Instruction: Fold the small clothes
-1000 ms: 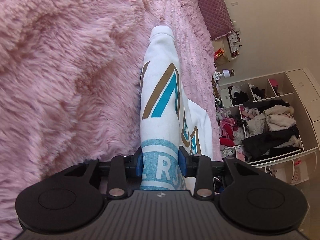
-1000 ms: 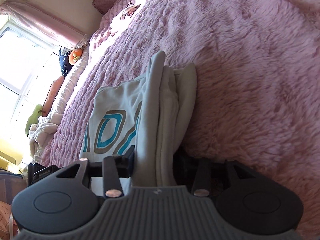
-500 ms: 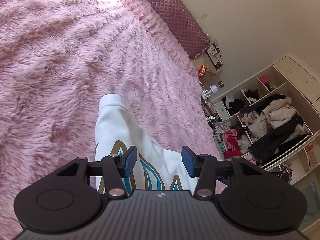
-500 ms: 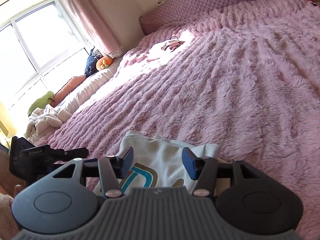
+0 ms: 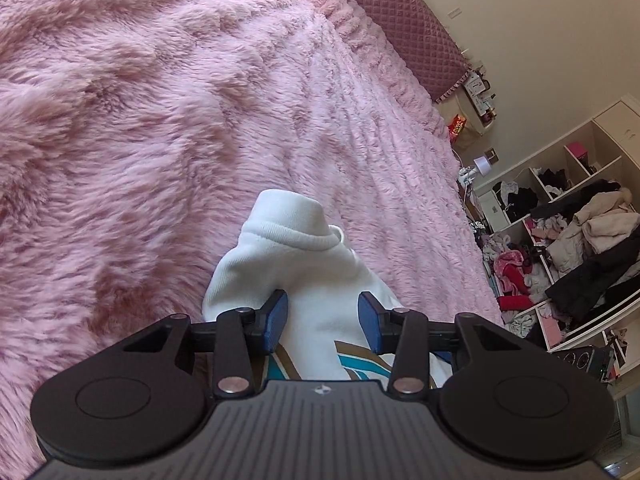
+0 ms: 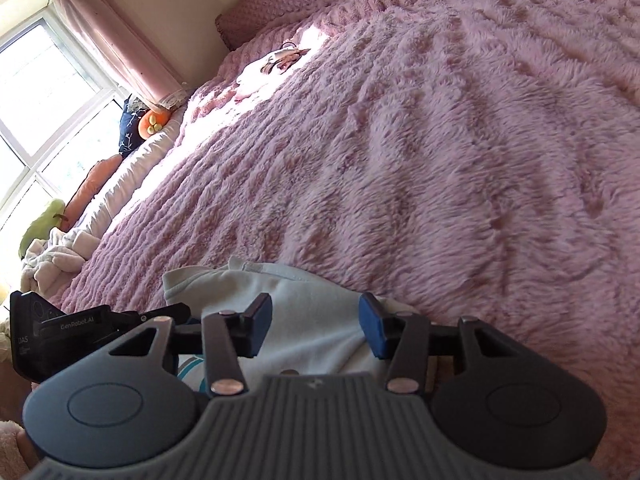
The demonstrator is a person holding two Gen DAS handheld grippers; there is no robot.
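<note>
One white sweatshirt with teal and brown lettering lies folded on a fluffy pink bed, its ribbed cuff pointing away. Two tongs hover just above it. Left tongs have their blue pads apart and are closing, fabric below but not pinched. Right tongs are likewise spread and closing over the same sweatshirt, gripping nothing. One open shelf unit holds heaped clothes.

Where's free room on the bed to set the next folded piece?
Bare blanket beyond the sweatshirt, up to the headboard. Crowded: window-side edge with towels and plush toys; small items near the headboard.
</note>
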